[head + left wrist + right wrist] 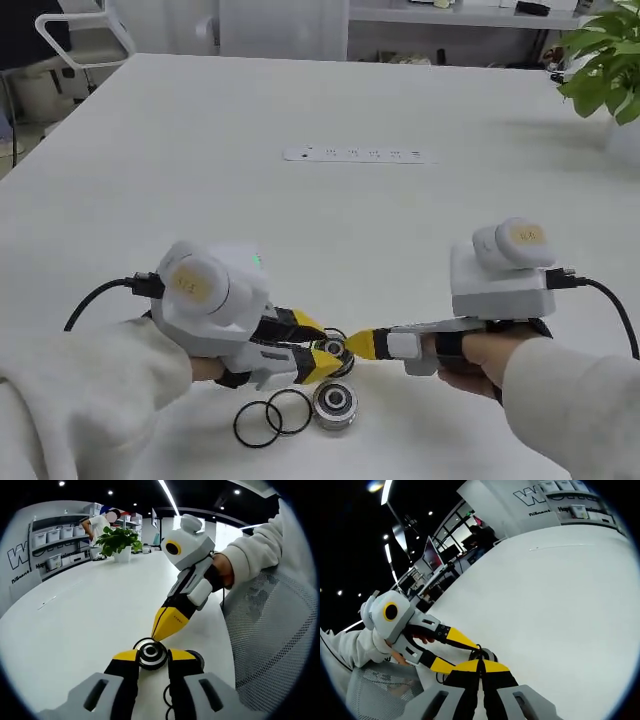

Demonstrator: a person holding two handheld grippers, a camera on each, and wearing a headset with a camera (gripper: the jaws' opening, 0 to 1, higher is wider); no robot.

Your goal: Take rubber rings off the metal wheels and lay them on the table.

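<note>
White counter (420,90), matte top; power strip (360,155) mid-far, potted plant (605,60) at far right (storage shelves (55,540) along room wall). Left tool (325,348) clenched on metal wheel (336,350) near front edge. Right tool (352,345) pressed closed, tips at wheel's rubber ring (141,642); pinch unclear. Two loose rings (272,418) and second wheel (335,403) lie on counter just beside.
</note>
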